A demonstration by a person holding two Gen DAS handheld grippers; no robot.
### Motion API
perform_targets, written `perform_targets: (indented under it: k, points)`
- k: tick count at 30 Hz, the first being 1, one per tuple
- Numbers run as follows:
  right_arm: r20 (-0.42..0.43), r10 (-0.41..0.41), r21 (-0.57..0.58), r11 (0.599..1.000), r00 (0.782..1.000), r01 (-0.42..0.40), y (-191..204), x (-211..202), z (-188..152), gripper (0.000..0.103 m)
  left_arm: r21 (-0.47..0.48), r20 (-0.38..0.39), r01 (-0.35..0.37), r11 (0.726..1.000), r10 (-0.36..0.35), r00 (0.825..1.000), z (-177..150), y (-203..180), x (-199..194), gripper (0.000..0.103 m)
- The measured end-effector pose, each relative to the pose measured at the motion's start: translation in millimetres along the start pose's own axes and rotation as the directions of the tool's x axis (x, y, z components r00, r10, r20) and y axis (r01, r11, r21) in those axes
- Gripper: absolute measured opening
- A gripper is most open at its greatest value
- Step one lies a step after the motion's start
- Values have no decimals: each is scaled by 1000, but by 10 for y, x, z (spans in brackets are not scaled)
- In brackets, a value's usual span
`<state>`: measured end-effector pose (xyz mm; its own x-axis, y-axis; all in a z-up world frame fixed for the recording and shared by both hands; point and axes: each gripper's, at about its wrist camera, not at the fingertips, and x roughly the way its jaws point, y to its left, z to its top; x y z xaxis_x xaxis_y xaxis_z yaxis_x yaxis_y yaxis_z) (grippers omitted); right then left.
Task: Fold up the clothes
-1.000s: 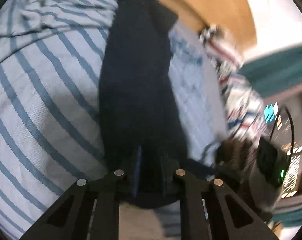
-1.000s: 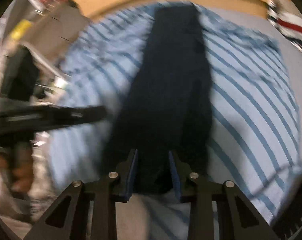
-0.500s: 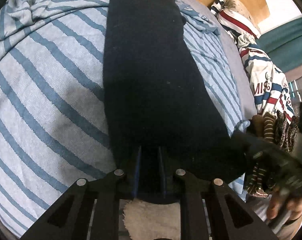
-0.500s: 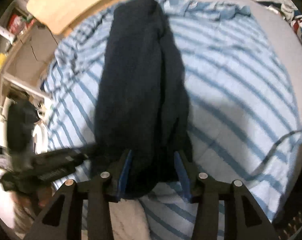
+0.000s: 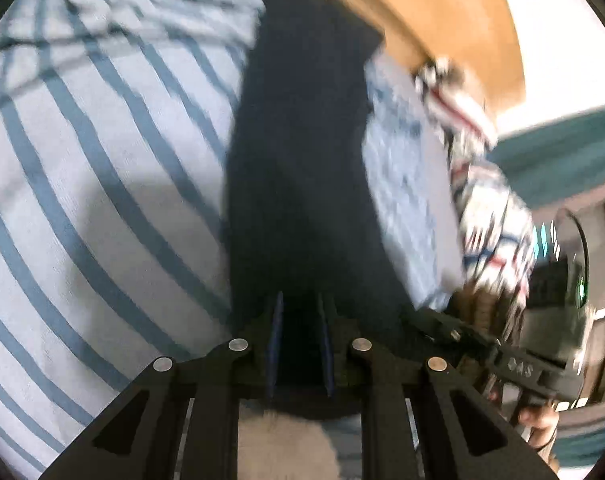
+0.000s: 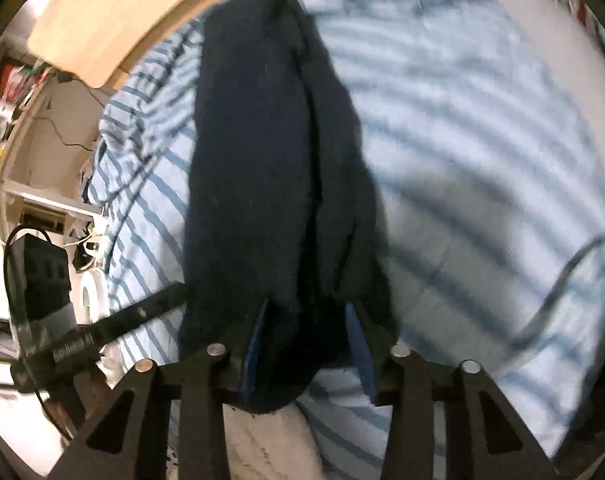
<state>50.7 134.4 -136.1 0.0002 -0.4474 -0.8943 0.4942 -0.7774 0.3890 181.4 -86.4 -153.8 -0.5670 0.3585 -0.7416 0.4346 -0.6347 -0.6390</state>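
Grippers, two, both at the near end of one dark garment. Left gripper: blue pads narrowly apart, dark cloth clamped between them. Right gripper: pads wider apart, a thick bunch of the same cloth filling most of the gap, gripped as far as can be judged. Change since half a second ago: both views have swung and blurred, wooden headboard returning to the left view, right pads spread slightly wider; likely the held end is in transit, a fold under way. Garment runs long and narrow away from the pads, far end near the headboard, lying over striped bedding. Patterned clothes heaped beyond, right edge.
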Motion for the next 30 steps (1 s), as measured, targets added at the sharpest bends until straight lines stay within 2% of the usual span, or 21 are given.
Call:
perform_targets:
  k: [1,3,5,7,10,11,13,14,16,19,20,21,22,24,30]
  points:
    - [28,-12,-28,1000,1000,13,60,-101,87,49,-33,23,12,999,-11,1000,138,66,-46,47]
    - [80,29,-54,998,996,-25,166,-236,338,52,-90,58,42,995,-37,998,437,193,-78,66]
    - [107,89,-51,995,990,-84,256,-281,614,58,-126,92,80,989,-69,993,808,291,-52,66]
    - [128,151,-37,988,980,-148,366,-258,979,58,-169,108,81,982,-64,992,1183,382,37,66]
    - [171,107,-61,993,979,-98,494,-151,1578,57,-223,78,48,974,-31,996,1804,403,253,66]
    - [182,103,-63,994,978,-93,503,-104,1760,61,-218,64,32,976,-18,998,1984,407,336,66]
    - [156,113,-43,993,981,-107,457,55,2075,72,-213,42,15,977,-7,999,2321,397,519,66]
    - [136,116,-28,993,984,-113,427,144,2215,75,-219,37,33,975,-26,999,2475,407,619,66]
    - [93,94,-7,996,991,-94,352,383,2479,76,-243,30,66,968,-61,998,2706,439,789,66]
    - [79,1,-45,999,997,3,291,656,2709,77,-249,17,61,967,-58,998,2965,462,1020,65]
    - [79,-18,-66,998,997,23,277,731,2767,77,-243,10,51,969,-50,999,3024,466,1085,62]
    - [80,-37,-87,995,996,44,264,806,2824,75,-238,3,42,970,-43,999,3083,471,1151,51]
    - [78,-20,-86,996,997,27,223,864,2878,64,-232,-4,33,972,-35,999,3142,476,1217,44]
    - [75,15,-83,997,997,-9,143,981,2987,53,-220,-13,43,975,-47,999,3231,480,1296,38]
    - [70,111,-80,991,991,-106,-61,1274,3290,53,-76,-50,10,997,-14,999,3434,351,1366,34]
